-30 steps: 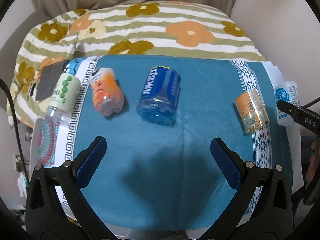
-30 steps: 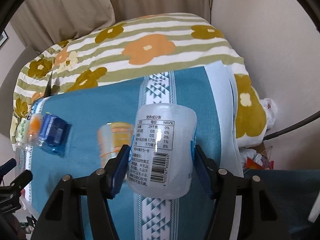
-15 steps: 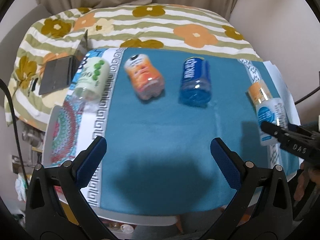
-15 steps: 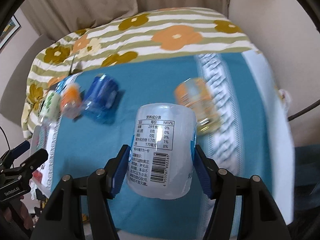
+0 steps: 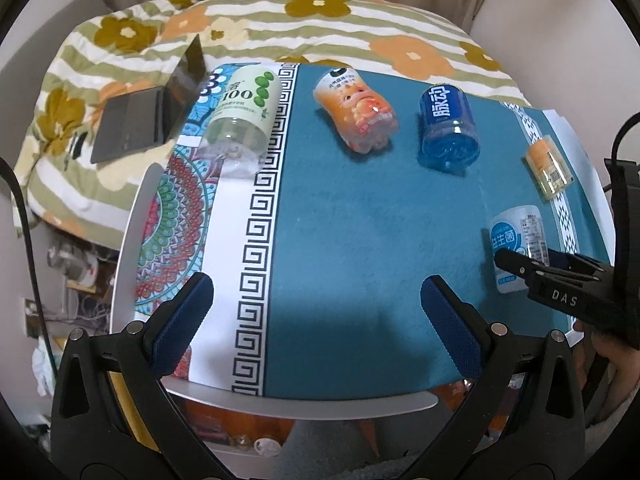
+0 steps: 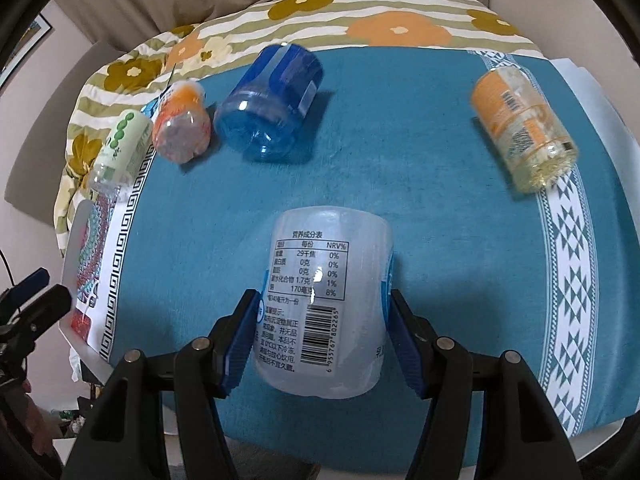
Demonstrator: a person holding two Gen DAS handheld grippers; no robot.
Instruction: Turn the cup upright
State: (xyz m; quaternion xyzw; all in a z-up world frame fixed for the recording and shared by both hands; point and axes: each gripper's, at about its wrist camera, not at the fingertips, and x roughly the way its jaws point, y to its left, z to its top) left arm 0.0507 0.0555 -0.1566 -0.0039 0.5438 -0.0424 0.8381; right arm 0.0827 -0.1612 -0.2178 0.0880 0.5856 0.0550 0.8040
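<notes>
My right gripper is shut on a white cup made from a cut bottle with a printed label and barcode. It holds the cup over the teal cloth near the table's front edge. The left wrist view shows the same white cup at the right, standing with its closed end up in the right gripper. My left gripper is open and empty above the front of the table.
Several other cups lie on their sides on the teal cloth: a green-labelled one, an orange one, a blue one and a yellow-orange one. A laptop sits on the flowered bedding behind.
The right gripper has carried the white cup from the table's right edge toward the front middle. The left gripper has pulled back and shifted left, still open.
</notes>
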